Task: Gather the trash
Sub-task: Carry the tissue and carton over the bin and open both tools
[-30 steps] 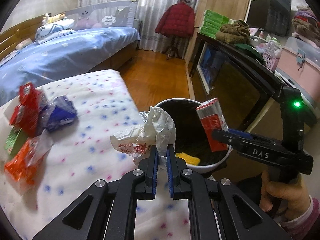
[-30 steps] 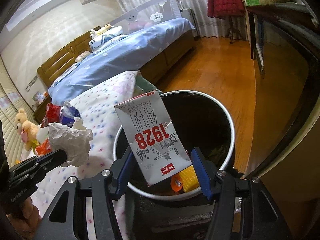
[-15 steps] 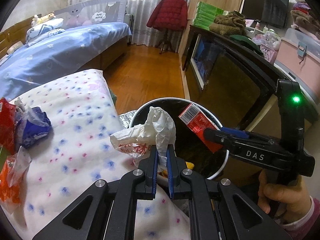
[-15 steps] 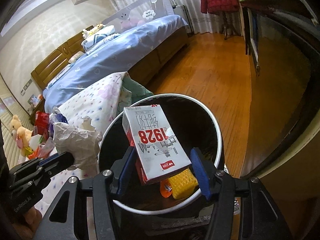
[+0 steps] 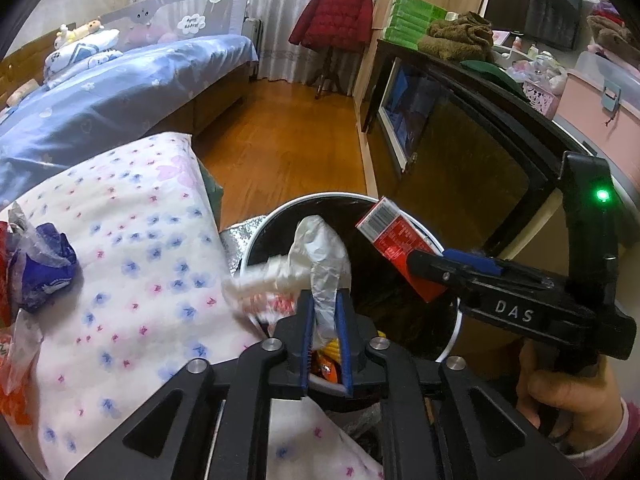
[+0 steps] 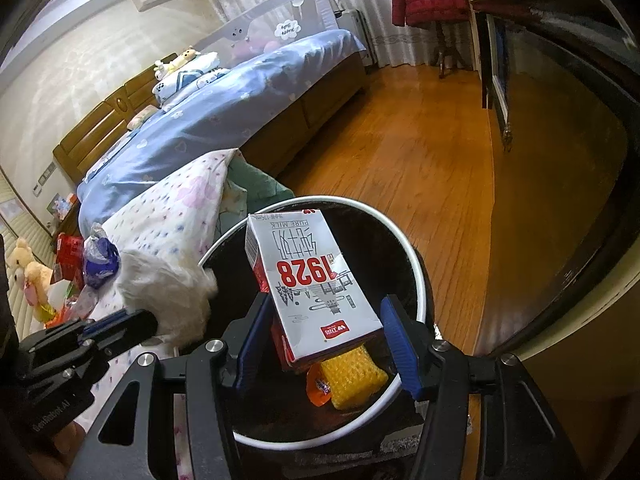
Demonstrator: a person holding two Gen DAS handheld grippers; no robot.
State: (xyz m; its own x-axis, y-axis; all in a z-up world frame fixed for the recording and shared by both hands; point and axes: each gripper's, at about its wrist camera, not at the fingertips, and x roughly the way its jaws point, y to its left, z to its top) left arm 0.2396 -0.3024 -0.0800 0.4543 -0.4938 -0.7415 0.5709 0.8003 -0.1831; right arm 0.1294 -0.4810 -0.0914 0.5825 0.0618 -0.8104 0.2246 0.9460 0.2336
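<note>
A round black bin with a white rim (image 5: 320,196) (image 6: 416,272) stands on the floor beside the flowered cloth. My left gripper (image 5: 324,300) (image 6: 136,322) hangs over the bin's near left edge. Its jaws are opening, and a crumpled white plastic bag (image 5: 320,240) (image 6: 164,284) sits loose and blurred between the pads. My right gripper (image 6: 325,308) (image 5: 416,258) is shut on a red and white milk carton (image 6: 316,280) (image 5: 400,240), tilted above the bin's mouth. A yellow sponge-like piece (image 6: 352,376) and an orange wrapper (image 6: 318,388) lie in the bin.
The flowered cloth (image 5: 120,260) at left carries a blue wrapper (image 5: 44,272) and red and orange packets (image 5: 16,360). A dark cabinet (image 5: 460,140) runs along the right. Wood floor (image 5: 288,140) and a blue bed (image 5: 100,100) lie beyond.
Both grippers have shifted over the bin. The left jaws have parted and the white bag now slips and blurs between them. The carton has tipped further over the bin's mouth.
</note>
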